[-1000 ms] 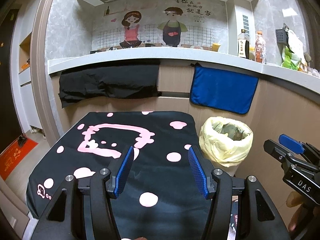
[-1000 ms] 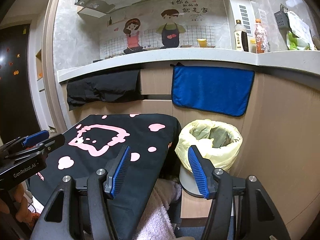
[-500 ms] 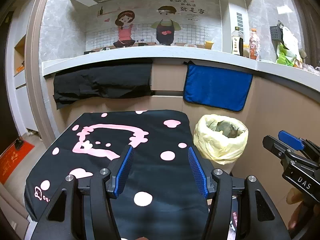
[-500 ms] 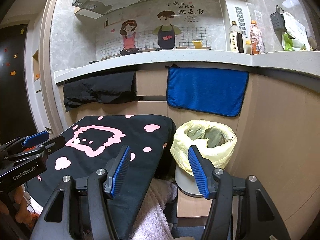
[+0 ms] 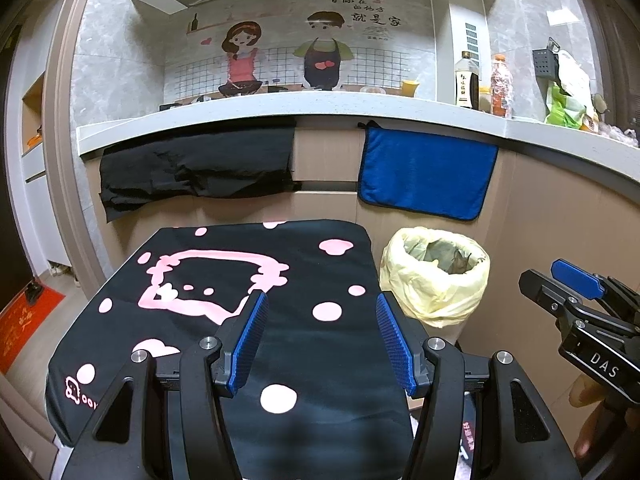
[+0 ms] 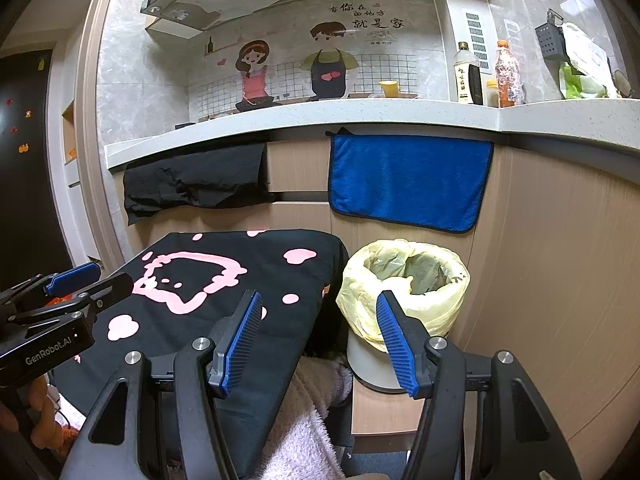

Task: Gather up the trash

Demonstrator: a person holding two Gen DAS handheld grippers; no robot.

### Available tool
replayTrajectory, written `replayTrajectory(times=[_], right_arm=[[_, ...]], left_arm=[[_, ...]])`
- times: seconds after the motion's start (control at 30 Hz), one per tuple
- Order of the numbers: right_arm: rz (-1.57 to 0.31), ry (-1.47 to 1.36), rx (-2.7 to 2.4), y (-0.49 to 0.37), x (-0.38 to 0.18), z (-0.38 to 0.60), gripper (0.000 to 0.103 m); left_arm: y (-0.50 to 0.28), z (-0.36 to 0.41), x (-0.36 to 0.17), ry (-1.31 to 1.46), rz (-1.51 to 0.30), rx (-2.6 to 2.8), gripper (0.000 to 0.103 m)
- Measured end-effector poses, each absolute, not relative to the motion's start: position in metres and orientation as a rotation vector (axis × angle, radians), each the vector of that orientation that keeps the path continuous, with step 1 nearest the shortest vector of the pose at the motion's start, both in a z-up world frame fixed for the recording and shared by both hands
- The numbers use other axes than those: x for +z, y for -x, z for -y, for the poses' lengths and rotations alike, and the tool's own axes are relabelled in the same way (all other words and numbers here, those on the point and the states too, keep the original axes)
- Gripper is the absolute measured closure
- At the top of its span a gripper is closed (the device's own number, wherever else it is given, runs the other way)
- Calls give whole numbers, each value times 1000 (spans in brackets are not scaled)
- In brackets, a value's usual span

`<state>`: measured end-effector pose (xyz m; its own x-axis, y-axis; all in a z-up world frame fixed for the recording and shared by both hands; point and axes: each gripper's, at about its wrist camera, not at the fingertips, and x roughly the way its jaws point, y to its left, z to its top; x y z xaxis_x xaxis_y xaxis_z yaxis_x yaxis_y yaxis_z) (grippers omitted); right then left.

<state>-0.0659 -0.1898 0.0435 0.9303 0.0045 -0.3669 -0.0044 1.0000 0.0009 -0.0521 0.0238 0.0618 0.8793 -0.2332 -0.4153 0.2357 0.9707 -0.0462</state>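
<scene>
A bin lined with a yellow bag [image 5: 436, 280] stands on the floor right of the table, with crumpled scraps inside. My left gripper [image 5: 320, 297] hovers open over the black cloth with pink patterns [image 5: 224, 276], nothing between its blue pads. My right gripper [image 6: 319, 296] is also open and empty, between the table's right edge and the bin [image 6: 404, 280]. Each gripper shows in the other's view: the right gripper [image 5: 540, 272] at the right edge, the left gripper [image 6: 114, 274] at the left edge. No loose trash shows on the cloth.
A kitchen counter [image 5: 320, 108] runs along the back with bottles [image 5: 466, 80] and bags on it. A black cloth [image 5: 196, 168] and a blue towel [image 5: 424, 172] hang from its edge. Fluffy pink fabric [image 6: 312, 420] lies low beside the table. An orange mat [image 5: 24, 324] lies on the floor at left.
Both views have shifted only slightly, the bin sitting a little further left in each. Neither gripper's jaws have changed.
</scene>
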Motion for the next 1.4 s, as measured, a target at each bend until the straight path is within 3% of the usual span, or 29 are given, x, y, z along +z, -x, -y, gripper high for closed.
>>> replayTrajectory(times=[1.4], right_arm=[[-387,-12,-11,67,40,193,46]], left_arm=[[48,-24,57,-15,-448,-272,46]])
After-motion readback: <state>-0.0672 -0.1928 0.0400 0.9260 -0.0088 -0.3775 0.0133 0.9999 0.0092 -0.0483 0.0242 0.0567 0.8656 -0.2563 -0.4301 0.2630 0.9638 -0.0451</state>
